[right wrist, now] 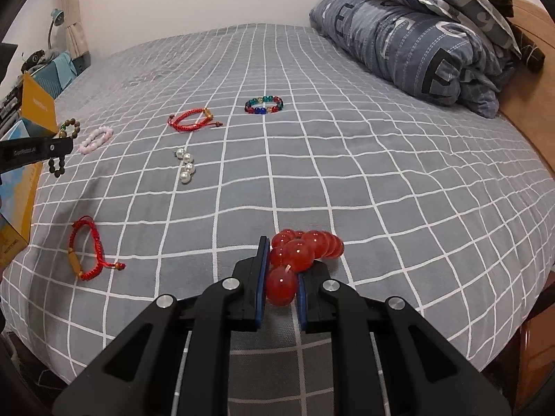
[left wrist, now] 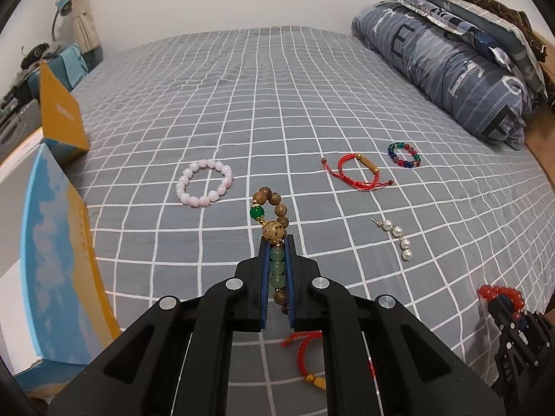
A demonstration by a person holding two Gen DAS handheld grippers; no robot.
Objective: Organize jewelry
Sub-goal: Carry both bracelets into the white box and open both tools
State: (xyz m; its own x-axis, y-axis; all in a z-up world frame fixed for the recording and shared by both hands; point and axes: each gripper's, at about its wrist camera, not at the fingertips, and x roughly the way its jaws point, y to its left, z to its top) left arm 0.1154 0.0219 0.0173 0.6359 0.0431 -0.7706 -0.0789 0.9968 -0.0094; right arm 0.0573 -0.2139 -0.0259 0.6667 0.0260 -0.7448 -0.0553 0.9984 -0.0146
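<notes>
My left gripper is shut on a wooden and green bead bracelet, held above the grey checked bed. My right gripper is shut on a red bead bracelet; it also shows in the left wrist view. On the bed lie a pink bead bracelet, a red cord bracelet, a multicoloured bead bracelet, a pearl piece and a second red cord bracelet. The left gripper with its bracelet shows at the left edge of the right wrist view.
An open box with a blue and yellow lid stands at the bed's left edge. A folded quilt and pillows lie at the right. A wooden bed frame runs along the right side.
</notes>
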